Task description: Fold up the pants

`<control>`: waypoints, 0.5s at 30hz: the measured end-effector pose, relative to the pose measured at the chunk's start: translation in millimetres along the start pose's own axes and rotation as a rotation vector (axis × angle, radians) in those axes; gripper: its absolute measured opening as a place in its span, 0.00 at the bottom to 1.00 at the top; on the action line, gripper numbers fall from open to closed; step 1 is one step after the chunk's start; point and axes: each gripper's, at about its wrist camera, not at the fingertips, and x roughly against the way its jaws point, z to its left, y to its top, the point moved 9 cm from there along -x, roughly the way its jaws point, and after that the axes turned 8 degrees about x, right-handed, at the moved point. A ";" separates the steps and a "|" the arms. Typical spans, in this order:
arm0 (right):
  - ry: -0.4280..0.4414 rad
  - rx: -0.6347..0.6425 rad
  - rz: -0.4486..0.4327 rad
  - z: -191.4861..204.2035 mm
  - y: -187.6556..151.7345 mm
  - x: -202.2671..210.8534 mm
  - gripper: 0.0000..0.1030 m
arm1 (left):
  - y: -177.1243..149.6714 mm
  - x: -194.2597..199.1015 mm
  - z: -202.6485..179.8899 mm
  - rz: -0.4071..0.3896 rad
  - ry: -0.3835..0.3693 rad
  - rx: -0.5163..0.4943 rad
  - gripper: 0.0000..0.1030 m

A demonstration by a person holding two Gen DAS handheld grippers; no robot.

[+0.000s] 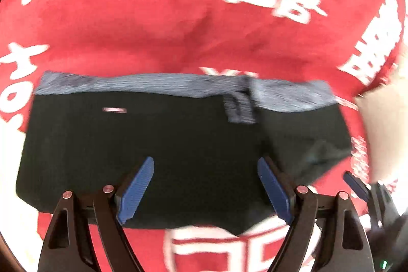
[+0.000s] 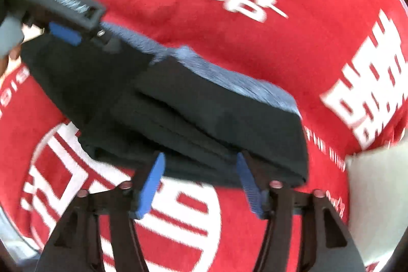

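Note:
The pants point(image 1: 178, 139) are black with a blue-grey waistband point(image 1: 153, 84) and lie folded into a compact rectangle on a red cloth. My left gripper point(image 1: 206, 162) hovers over their near half, open, with nothing between its blue pads. In the right wrist view the folded pants point(image 2: 204, 124) show stacked layers along the near edge. My right gripper point(image 2: 201, 157) stands open at that edge, pads apart and not pressing the fabric. The left gripper point(image 2: 63, 35) appears at the pants' far left end, and the right gripper's blue pad point(image 1: 354, 182) shows at the right edge.
A red cloth with large white characters point(image 1: 127, 17) covers the whole surface around the pants point(image 2: 255, 42). A pale white object point(image 1: 382, 119) lies at the right edge of the cloth point(image 2: 377, 182). Both views are motion-blurred.

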 end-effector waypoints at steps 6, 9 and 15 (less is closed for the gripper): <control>0.066 -0.146 0.085 -26.8 -33.0 4.1 0.64 | -9.7 -6.7 -63.5 0.059 -0.117 -0.081 0.82; 0.083 -0.181 0.103 -32.4 -42.0 -0.1 0.64 | -8.8 -38.8 -74.1 0.101 -0.114 -0.108 0.82; 0.147 -0.264 0.116 -38.3 -51.4 -4.7 0.54 | -9.3 -66.5 -82.4 0.130 -0.078 -0.117 0.45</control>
